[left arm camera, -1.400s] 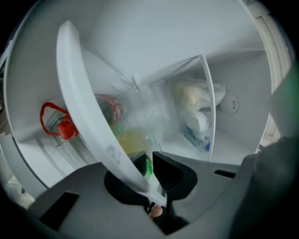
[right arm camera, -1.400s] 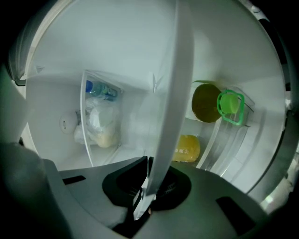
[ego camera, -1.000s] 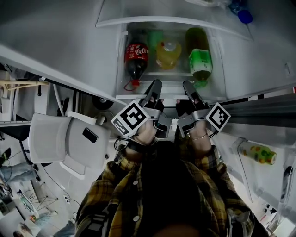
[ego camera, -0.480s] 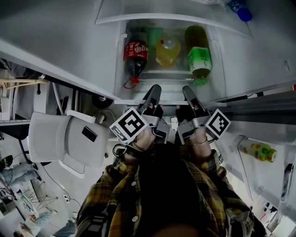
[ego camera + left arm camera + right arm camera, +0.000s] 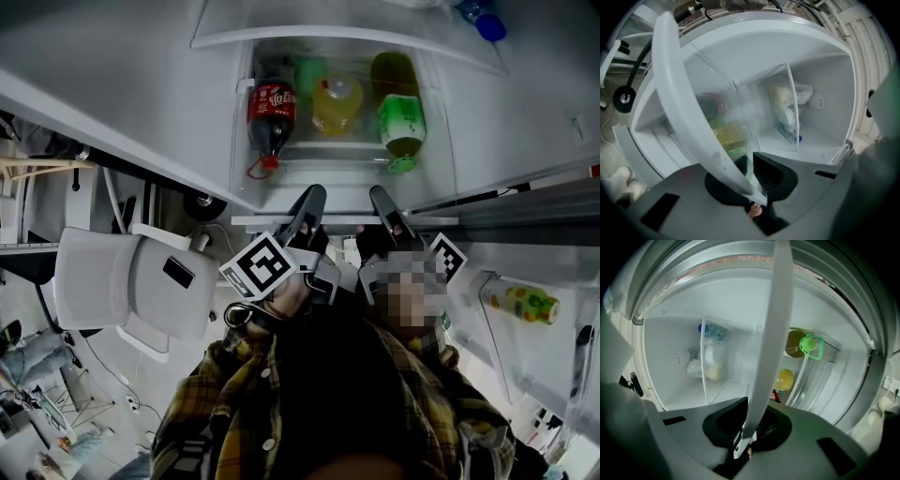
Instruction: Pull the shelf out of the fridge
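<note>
The fridge shelf is a clear pane with a white front trim (image 5: 342, 221), and it juts out from the open fridge (image 5: 225, 37). My left gripper (image 5: 309, 202) is shut on the left part of the trim and my right gripper (image 5: 384, 204) on the right part. In the left gripper view the trim (image 5: 693, 117) runs slantwise down into my left gripper (image 5: 752, 176), whose jaws pinch it. In the right gripper view the trim (image 5: 776, 324) runs nearly upright into my right gripper (image 5: 749, 425), which also clamps it. Both hands sit close to my body.
Below the pane lie a cola bottle (image 5: 265, 117), a yellow bottle (image 5: 336, 103) and a green bottle (image 5: 400, 117). A grey chair (image 5: 131, 281) stands at the left. The fridge door at the right holds a small bottle (image 5: 523, 305). A blue-capped bottle (image 5: 487, 23) is at the top.
Both grippers have drawn back toward my body with the trim in their jaws, and the shelf's front edge has slid further out of the fridge.
</note>
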{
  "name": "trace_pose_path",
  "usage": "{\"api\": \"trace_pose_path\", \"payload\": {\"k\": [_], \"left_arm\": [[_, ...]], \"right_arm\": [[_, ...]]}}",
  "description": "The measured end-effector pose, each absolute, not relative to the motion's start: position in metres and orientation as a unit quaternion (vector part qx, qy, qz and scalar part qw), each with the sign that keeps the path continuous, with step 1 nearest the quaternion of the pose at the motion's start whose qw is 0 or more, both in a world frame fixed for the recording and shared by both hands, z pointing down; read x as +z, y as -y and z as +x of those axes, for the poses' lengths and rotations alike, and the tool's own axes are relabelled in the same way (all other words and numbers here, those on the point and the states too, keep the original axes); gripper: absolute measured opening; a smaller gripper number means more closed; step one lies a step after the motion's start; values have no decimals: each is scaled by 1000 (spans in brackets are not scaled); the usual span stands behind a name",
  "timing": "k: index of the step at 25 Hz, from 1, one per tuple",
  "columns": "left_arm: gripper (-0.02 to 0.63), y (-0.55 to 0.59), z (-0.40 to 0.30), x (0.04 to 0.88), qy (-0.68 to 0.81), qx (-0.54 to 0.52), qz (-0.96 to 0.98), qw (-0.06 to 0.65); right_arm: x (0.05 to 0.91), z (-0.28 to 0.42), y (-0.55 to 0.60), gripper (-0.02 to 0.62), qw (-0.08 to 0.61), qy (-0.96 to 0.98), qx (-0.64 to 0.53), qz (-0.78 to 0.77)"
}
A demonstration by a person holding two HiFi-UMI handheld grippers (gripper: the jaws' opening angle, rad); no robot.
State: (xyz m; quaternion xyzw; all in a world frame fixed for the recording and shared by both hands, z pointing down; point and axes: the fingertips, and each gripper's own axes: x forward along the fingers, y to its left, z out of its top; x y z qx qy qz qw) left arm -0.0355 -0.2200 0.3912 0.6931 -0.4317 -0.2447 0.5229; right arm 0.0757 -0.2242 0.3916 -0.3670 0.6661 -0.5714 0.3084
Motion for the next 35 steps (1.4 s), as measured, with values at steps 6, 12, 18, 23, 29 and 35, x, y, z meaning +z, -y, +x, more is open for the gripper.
{"api": "trace_pose_path", "payload": {"k": [6, 12, 18, 23, 29, 35], "left_arm": [[51, 213, -36, 389, 430, -245, 692, 526], [51, 208, -36, 389, 431, -248, 690, 526], [51, 206, -37, 388, 432, -250, 688, 526], [51, 206, -38, 389, 434, -251, 687, 527], [51, 205, -37, 389, 434, -253, 686, 526], [51, 205, -38, 388, 434, -253, 685, 528]], "right_arm": [[388, 75, 218, 34, 308, -667, -571, -365], [388, 75, 213, 34, 307, -670, -570, -364], [388, 76, 211, 34, 306, -669, -571, -364], [388, 74, 211, 34, 309, -665, -575, -362], [389, 75, 211, 34, 309, -666, -575, -360], [388, 75, 211, 34, 309, -664, -578, -360]]}}
